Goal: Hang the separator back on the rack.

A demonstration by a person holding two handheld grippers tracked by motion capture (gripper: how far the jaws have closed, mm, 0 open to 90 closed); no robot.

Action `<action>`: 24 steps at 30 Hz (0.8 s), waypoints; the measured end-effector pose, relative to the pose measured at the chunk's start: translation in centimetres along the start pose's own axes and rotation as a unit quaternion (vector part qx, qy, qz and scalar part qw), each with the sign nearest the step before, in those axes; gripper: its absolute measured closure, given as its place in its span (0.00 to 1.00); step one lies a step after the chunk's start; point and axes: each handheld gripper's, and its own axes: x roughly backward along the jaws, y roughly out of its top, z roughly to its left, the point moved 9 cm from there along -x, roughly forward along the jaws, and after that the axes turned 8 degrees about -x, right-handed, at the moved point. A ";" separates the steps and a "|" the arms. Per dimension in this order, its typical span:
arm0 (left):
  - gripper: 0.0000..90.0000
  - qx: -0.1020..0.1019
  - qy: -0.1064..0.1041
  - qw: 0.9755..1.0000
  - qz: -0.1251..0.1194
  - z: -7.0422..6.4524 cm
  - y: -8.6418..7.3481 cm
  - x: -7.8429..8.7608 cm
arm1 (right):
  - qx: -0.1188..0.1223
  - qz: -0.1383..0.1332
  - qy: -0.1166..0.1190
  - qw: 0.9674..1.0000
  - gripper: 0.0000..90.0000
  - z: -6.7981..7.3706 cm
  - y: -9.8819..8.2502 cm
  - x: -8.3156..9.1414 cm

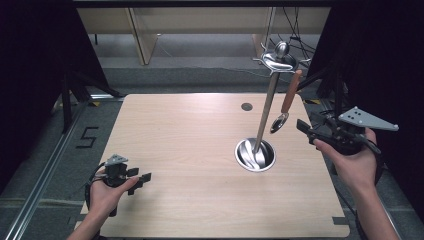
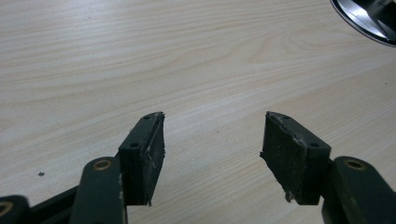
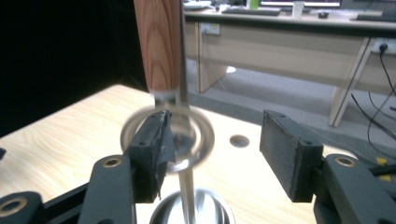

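My left gripper (image 1: pixel 141 180) low over bench (image 1: pixel 190 150) near left front corner, fingers (image 2: pixel 148 154) spread apart, nothing between, bare wood below. My right gripper (image 1: pixel 306 129) raised off bench's right edge, fingers (image 3: pixel 289 156) released, wide gap, aimed at hanging spoon (image 1: pixel 286 102). Spoon: wooden handle (image 3: pixel 158 44) up, metal bowl down, hung from top of rack (image 1: pixel 265 107). Rack pole upright on round steel base (image 1: pixel 255 155), right of bench centre. Spoon bowl blurred just ahead of one finger; touching or not, cannot tell.
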 end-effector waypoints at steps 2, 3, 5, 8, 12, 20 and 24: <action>0.42 0.000 0.000 1.000 0.001 0.0 0.0 0.0 | 0.001 0.005 -0.003 1.000 0.48 -0.6 -0.7 0.0; 0.42 -0.001 0.000 1.000 0.001 0.0 0.0 0.0 | -0.007 0.006 -0.006 1.000 0.48 -0.8 -1.2 0.0; 0.42 0.000 0.001 1.000 0.001 0.0 0.0 0.0 | -0.011 0.012 -0.009 1.000 0.48 -1.2 -1.9 0.0; 0.42 0.000 0.000 1.000 0.003 0.0 -0.1 0.0 | -0.014 0.016 -0.014 1.000 0.48 -1.8 -3.1 -0.2; 0.42 0.001 0.000 1.000 0.001 0.1 0.0 0.0 | -0.028 0.033 -0.025 0.999 0.47 -2.3 -4.8 -0.4; 0.42 0.000 0.003 1.000 -0.001 0.1 0.0 0.0 | -0.040 0.063 -0.035 0.997 0.47 -3.4 -7.7 -1.0; 0.42 0.000 0.002 1.000 -0.003 0.1 0.0 0.0 | -0.054 0.073 -0.039 0.995 0.47 -3.8 -8.9 -1.2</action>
